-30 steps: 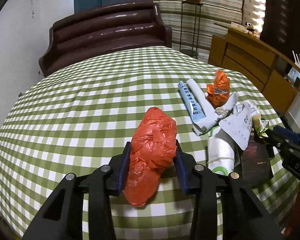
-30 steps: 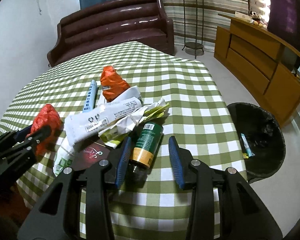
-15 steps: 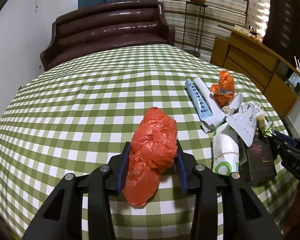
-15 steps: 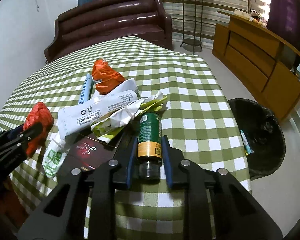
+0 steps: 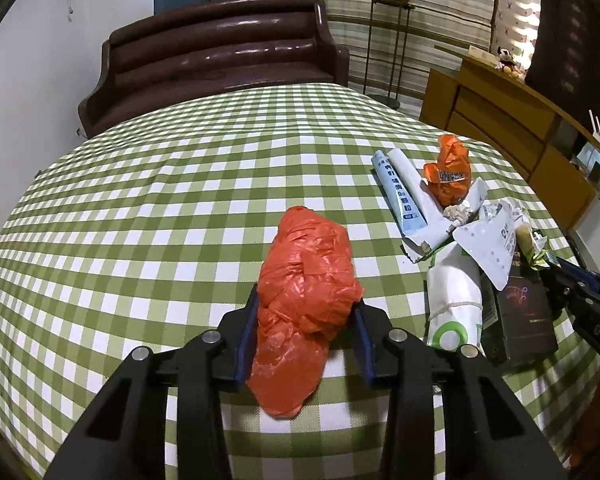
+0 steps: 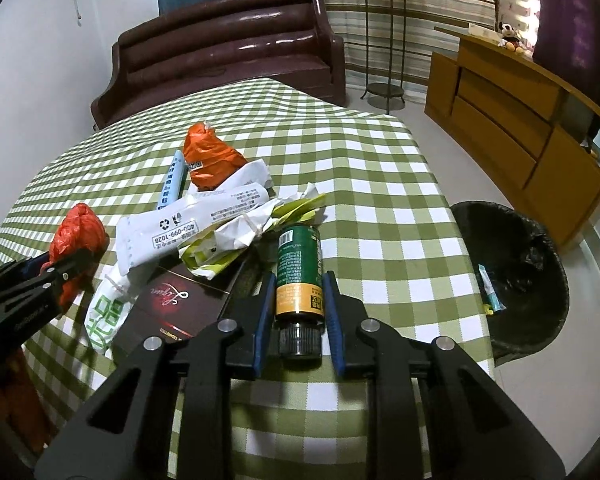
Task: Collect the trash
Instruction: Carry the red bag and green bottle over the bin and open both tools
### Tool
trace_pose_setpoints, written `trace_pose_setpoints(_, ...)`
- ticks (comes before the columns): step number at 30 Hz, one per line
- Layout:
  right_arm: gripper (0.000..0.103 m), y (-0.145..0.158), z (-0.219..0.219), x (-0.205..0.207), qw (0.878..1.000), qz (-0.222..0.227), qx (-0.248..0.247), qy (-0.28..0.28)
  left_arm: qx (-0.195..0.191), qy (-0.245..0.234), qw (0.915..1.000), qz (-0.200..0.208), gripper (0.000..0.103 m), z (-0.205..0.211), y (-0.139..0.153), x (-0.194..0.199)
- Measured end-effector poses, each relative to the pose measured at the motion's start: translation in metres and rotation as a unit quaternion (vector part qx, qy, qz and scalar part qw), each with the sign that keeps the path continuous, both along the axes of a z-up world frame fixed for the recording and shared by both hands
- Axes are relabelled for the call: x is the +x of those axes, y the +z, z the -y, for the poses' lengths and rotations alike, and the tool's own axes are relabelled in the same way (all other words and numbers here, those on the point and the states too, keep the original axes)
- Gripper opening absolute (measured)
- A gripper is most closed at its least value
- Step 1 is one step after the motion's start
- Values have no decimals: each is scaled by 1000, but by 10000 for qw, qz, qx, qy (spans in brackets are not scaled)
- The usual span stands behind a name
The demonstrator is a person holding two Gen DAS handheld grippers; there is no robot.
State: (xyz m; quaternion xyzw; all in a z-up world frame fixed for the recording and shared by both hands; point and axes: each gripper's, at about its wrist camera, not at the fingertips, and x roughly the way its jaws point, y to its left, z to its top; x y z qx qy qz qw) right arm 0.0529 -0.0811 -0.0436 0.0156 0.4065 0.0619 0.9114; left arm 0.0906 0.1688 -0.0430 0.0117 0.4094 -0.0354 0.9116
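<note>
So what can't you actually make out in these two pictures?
- Bin, right wrist view: its bottom is lost in the black liner, and the table edge hides its near side.
- Orange bag, left wrist view: opaque, so its contents are hidden.
- Dark box, right wrist view: partly buried under wrappers.
- Green bottle label: print too small.
- Right tool: cut off in the left view.

The right tool (image 6: 299, 300) clamps a green bottle (image 6: 300, 266) over the checked tablecloth (image 6: 380, 208), beside a black bin (image 6: 516, 280).
</note>
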Motion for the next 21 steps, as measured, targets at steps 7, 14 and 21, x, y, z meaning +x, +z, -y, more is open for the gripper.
trace_pose_setpoints(7,23,3,7,-6,10000,84,4,-17,81,37,9997,231,39,4,10,-11)
trace_pose_setpoints(14,23,18,28,-15,9993,325,42,-169,-49,-124,9987,490,39,23,33,-26)
trace_pose_setpoints(21,23,33,67,-19,9972,571,-20,-492,-202,-588,9958,676,39,72,49,-28)
